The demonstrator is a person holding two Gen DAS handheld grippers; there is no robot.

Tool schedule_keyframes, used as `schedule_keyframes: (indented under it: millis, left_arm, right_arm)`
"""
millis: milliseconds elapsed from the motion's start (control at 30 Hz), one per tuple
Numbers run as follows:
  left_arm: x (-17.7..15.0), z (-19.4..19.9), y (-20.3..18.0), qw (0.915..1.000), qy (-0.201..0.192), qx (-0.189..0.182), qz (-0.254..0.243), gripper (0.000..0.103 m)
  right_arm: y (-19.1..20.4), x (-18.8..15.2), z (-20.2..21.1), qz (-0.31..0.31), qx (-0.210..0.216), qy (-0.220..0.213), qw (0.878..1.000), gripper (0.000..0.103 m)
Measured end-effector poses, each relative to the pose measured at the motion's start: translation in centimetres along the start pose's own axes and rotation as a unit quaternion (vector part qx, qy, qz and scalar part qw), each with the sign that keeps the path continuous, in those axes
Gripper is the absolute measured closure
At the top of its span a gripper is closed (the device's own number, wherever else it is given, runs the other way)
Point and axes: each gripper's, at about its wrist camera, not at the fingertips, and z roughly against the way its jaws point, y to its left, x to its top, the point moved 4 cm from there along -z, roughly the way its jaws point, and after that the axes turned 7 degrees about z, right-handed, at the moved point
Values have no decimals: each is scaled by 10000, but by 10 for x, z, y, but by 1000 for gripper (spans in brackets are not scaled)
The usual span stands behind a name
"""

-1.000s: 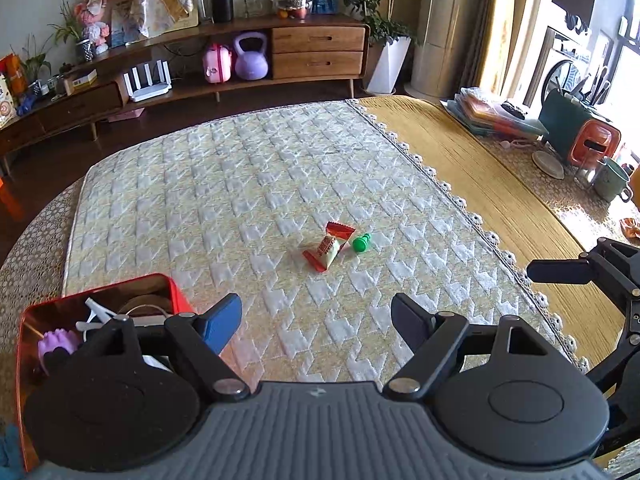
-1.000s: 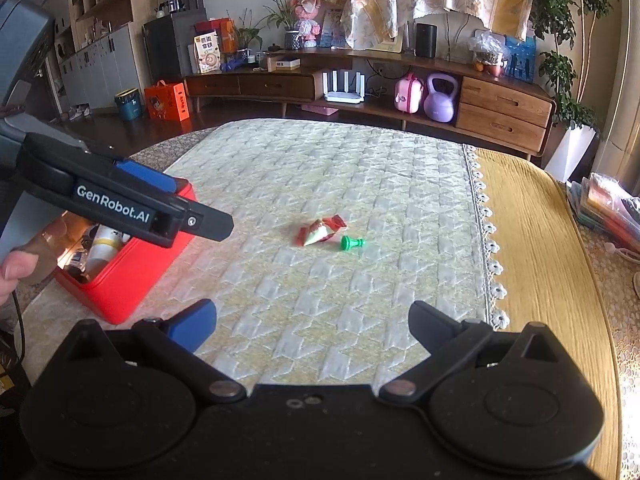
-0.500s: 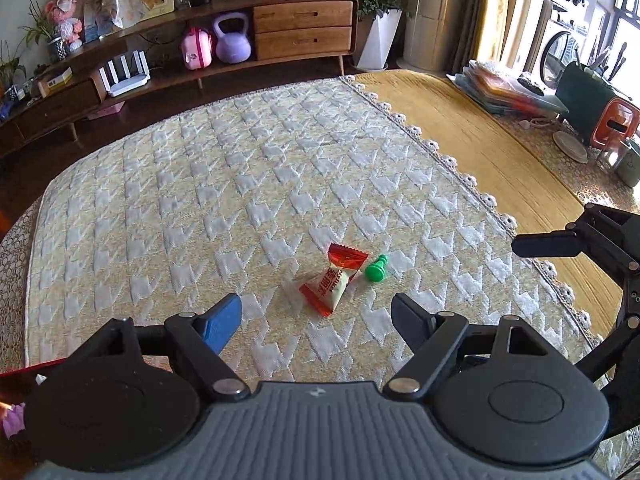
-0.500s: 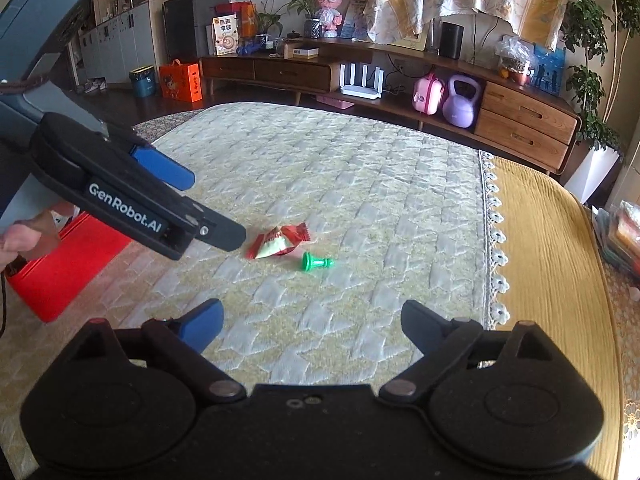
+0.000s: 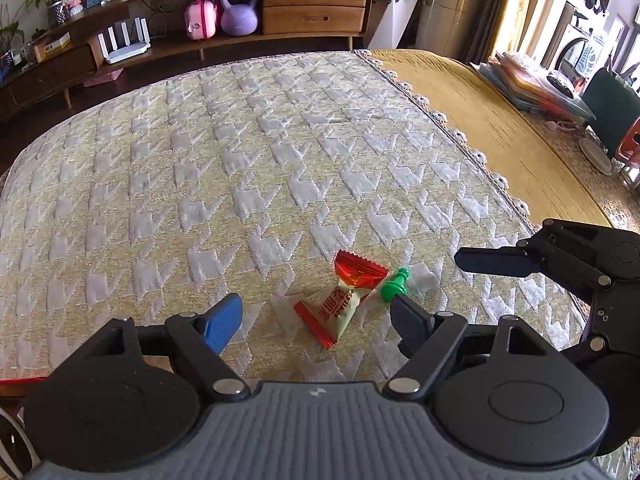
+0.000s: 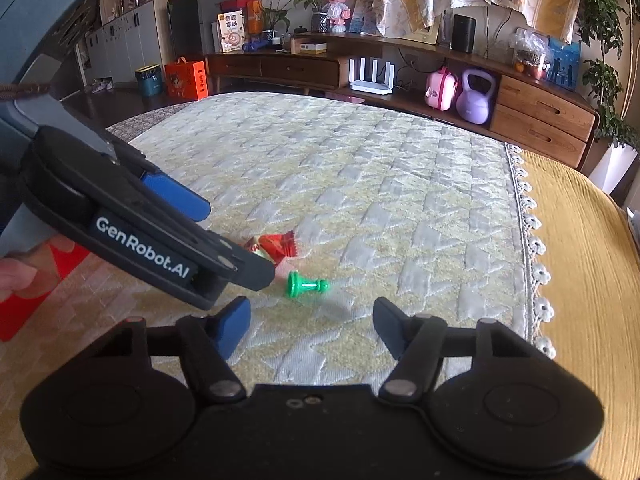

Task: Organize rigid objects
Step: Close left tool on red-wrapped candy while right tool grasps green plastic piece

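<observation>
Two hand-held grippers come close to a candy and a green pawn that lie side by side on the quilted worktop.

Left wrist view: the left hand-held gripper is open around the wrapped candy; its dark finger almost touches the green pawn, so closing may knock the pawn away.
Right wrist view: the right hand-held gripper is closing with nothing between its jaws; the pawn lies just ahead. The two tools may collide, and the round pawn may roll.
</observation>
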Motion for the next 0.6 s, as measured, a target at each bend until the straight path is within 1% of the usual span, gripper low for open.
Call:
schedule_keyframes:
  millis: [67, 100, 133, 167, 200, 267, 333, 367, 433, 533, 600]
  left_arm:
    - [1, -4, -1, 10000, 25, -45, -22, 30]
    - [1, -5, -1, 10000, 41, -69, -30, 38]
    - [1, -7, -1, 10000, 59, -68, -28, 43]
    - [0, -8, -1, 9999, 72, -65, -22, 45]
    - [0, -9, 0, 9999, 83, -66, -25, 49]
    - [-1, -9, 0, 10000, 36, -29, -65, 53]
    - [0, -9, -1, 10000, 11, -26, -86, 59]
    - [0, -9, 0, 10000, -1, -23, -87, 60]
    - [1, -9, 0, 9999, -26, -14, -99, 68]
    - [2, -9, 0, 9999, -63, -5, -113, 73]
    - [2, -9, 1, 9999, -83, 8, -101, 76]
  right_arm:
    - [-2, 1, -3, -58, 74, -16, 10000, 40]
    - [-2, 2, -5, -46, 93, -20, 9999, 42]
    - [-1, 2, -7, -12, 91, -25, 10000, 44]
    - [0, 2, -8, 11, 92, -19, 10000, 46]
    - [1, 2, -10, 35, 96, -25, 9999, 47]
    - [2, 3, -12, 68, 103, -68, 9999, 47]
    - [2, 4, -13, 61, 125, -93, 9999, 48]
    - [2, 5, -14, 54, 136, -109, 9998, 50]
    - [2, 6, -15, 43, 139, -140, 9998, 55]
    - [4, 7, -15, 53, 139, -176, 9997, 64]
    - [6, 7, -15, 74, 116, -191, 9997, 73]
